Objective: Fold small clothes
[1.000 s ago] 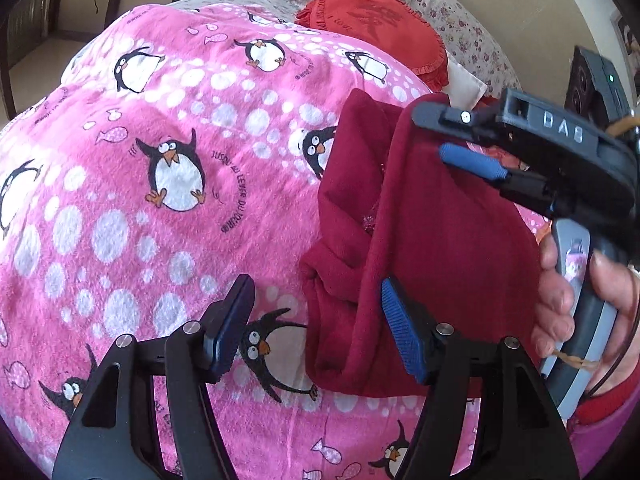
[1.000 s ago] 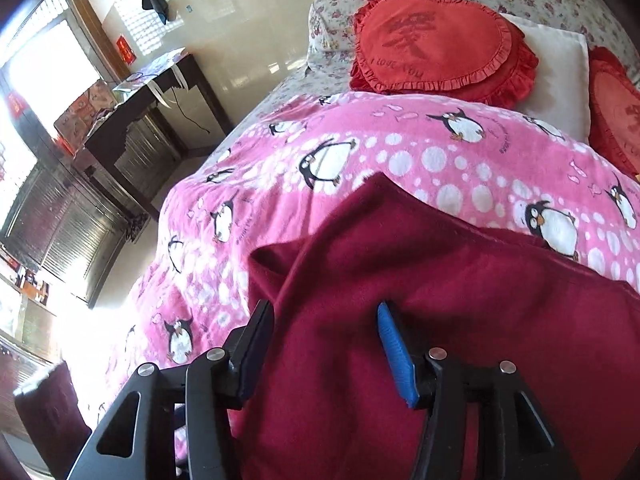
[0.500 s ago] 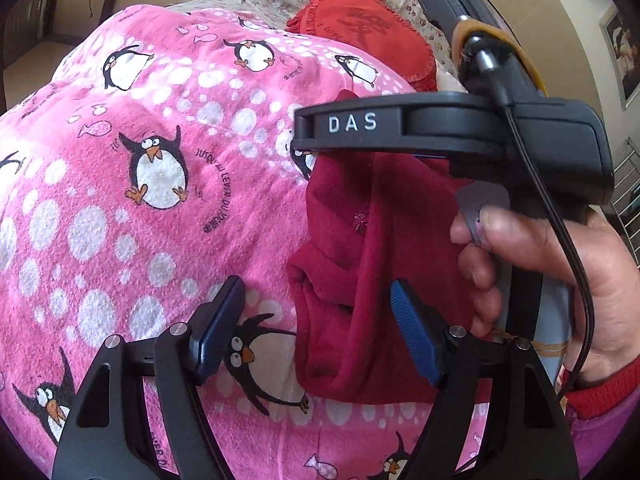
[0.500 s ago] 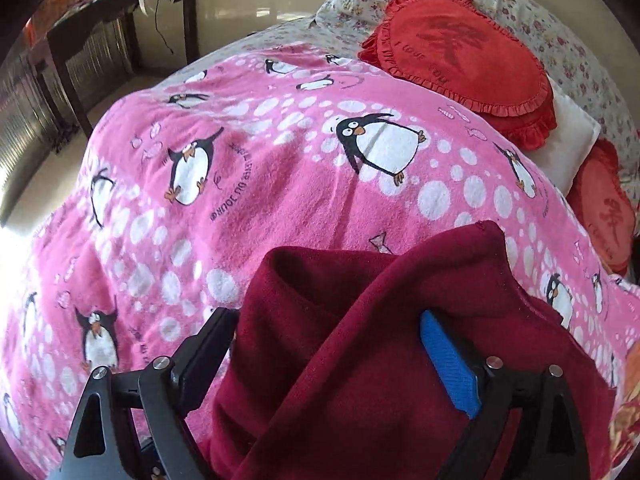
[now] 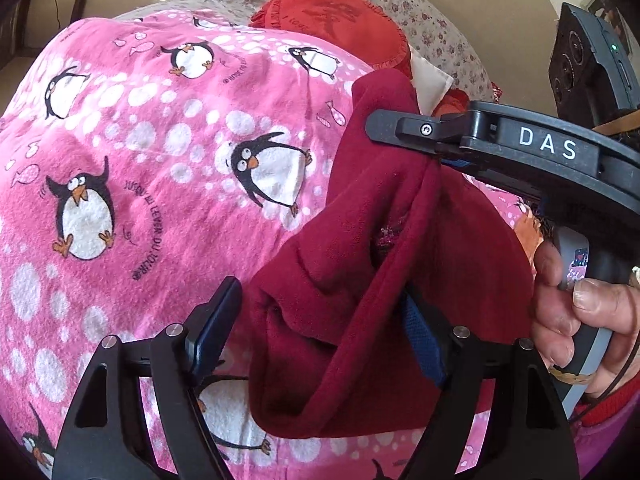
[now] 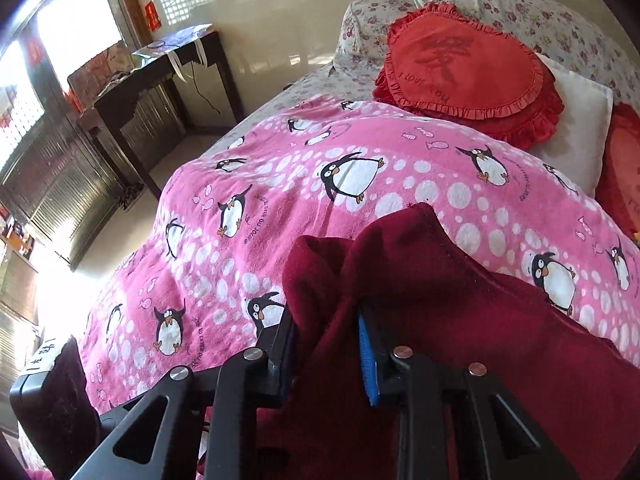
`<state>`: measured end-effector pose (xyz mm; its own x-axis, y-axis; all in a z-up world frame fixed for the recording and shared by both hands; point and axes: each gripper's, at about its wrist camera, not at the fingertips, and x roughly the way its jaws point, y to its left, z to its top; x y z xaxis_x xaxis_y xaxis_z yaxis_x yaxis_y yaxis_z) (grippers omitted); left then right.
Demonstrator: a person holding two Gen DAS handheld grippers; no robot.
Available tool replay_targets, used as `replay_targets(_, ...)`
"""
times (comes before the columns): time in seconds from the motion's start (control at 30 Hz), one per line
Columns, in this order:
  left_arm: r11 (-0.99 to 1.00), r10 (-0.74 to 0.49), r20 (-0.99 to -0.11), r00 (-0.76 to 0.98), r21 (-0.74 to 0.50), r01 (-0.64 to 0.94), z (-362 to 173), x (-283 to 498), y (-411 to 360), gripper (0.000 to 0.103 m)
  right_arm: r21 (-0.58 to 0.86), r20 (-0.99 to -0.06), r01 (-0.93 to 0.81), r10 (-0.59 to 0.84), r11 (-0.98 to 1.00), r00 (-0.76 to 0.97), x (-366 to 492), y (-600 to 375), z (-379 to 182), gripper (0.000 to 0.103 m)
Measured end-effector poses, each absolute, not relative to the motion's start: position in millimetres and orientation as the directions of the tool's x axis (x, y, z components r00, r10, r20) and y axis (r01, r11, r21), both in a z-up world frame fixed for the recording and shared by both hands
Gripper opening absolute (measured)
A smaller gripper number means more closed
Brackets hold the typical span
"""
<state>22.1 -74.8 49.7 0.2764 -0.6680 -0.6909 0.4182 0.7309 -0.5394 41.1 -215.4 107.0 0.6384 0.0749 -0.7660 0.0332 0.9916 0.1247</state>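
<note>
mid-fold, cloth in the air. the dark red garment [image 5: 360, 280] is bunched and lifted off the bed, hanging over the pink penguin blanket [image 5: 140, 200], with its lower bulge near or on the blanket, can't tell which.

right gripper [image 6: 326, 344] is clenched on a fold of the garment: jaws nearly together with cloth pinched between the blue pads. in the left wrist view it comes in from the right with the cloth gathered at its tip and a hand [image 5: 572, 312] on the handle.

left gripper [image 5: 316, 332] is released: jaws wide, left finger over bare blanket, right finger behind a drape of cloth, nothing pinched.

my read: the fold line isn't set yet, the garment is still a lump. next move needs the left gripper to catch a free edge or corner opposite the right's grip, then both pull it taut and lay it flat before folding over.

materials: garment looks like soft fleece or knit, thick, limp, holds deep rounded creases. blanket is fuzzy flannel-like, so the cloth will likely drag on it. red heart-shaped ruffled cushion [image 6: 468, 68] and floral pillows [image 6: 520, 4] sit at the head of the bed, well apart.
</note>
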Motion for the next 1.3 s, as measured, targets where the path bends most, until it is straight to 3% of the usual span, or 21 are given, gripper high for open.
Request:
replay_targets(0.17, 0.725, -0.666, -0.694, 0.273, -0.516, 0.457, 72.7, 6.2, -81.2, 0.039, 0.174, -0.737, 0.025, 0.113, 0.984, 0.667, 25.6, -221.6, 116.2, 0.024)
replay_targets(0.27, 0.707, -0.679, -0.679, 0.278, -0.503, 0.498, 96.1, -7.8, -90.6, 0.033, 0.209, -0.711, 0.025, 0.134, 0.978, 0.690, 10.7, -233.2, 129.1, 0.023)
replay_targets(0.53, 0.589, -0.755, -0.615, 0.228, -0.483, 0.647, 162.5, -56.9, -158.1, 0.032, 0.255, -0.622, 0.079, 0.101, 0.964, 0.777, -56.0, -292.8, 174.0, 0.017)
replay_targets(0.77, 0.464, -0.783, -0.612, 0.110, -0.457, 0.759, 174.8, -112.9, -245.0, 0.032, 0.306, -0.565, 0.190, 0.017, 0.933, 0.825, -148.4, -375.3, 179.1, 0.016)
replay_targets(1.03, 0.421, -0.719, -0.694, 0.021, -0.412, 0.808, 138.6, -158.5, -324.3, 0.032, 0.392, -0.595, 0.339, -0.046, 0.855, 0.803, -224.9, -448.1, 124.8, 0.016)
replay_targets(1.23, 0.412, -0.677, -0.734, -0.044, -0.428, 0.805, 129.7, -163.3, -333.0, 0.032, 0.402, -0.632, 0.413, -0.080, 0.817, 0.771, -225.3, -464.4, 93.0, 0.016)
replay_targets(1.3, 0.404, -0.669, -0.743, -0.027, -0.393, 0.826, 142.0, -168.0, -318.8, 0.032, 0.418, -0.634, 0.429, -0.081, 0.801, 0.769, -228.8, -468.4, 99.8, 0.022)
